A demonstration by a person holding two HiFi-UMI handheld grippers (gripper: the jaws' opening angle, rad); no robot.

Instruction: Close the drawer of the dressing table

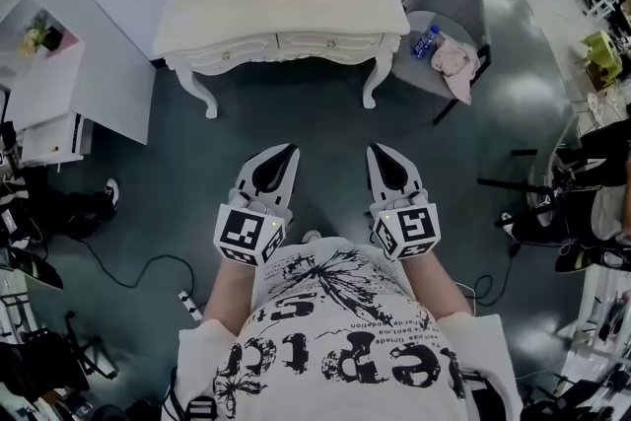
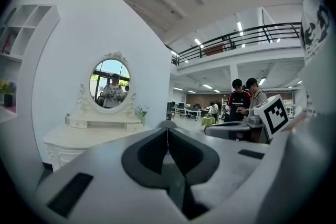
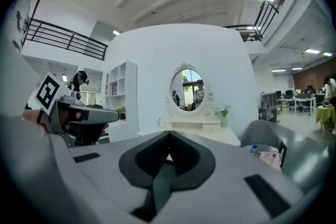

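Note:
The white dressing table (image 1: pixel 286 10) stands against the wall ahead, across a stretch of dark floor. Its drawer fronts (image 1: pixel 330 41) look level with the front rail from above. Its oval mirror (image 2: pixel 110 84) shows in the left gripper view, and the table (image 3: pixel 210 131) also shows in the right gripper view. My left gripper (image 1: pixel 293 149) and right gripper (image 1: pixel 373 149) are held side by side close to my body, well short of the table. Both point towards it, shut, with nothing between the jaws. The same closed tips show in the left gripper view (image 2: pixel 168 126) and the right gripper view (image 3: pixel 169 134).
A grey chair (image 1: pixel 449 15) right of the table carries a pink cloth (image 1: pixel 454 61) and a blue bottle (image 1: pixel 426 41). A white shelf unit (image 1: pixel 44 94) stands at the left. A power strip (image 1: pixel 192 306) and cables lie on the floor. Two people (image 2: pixel 247 99) stand far off.

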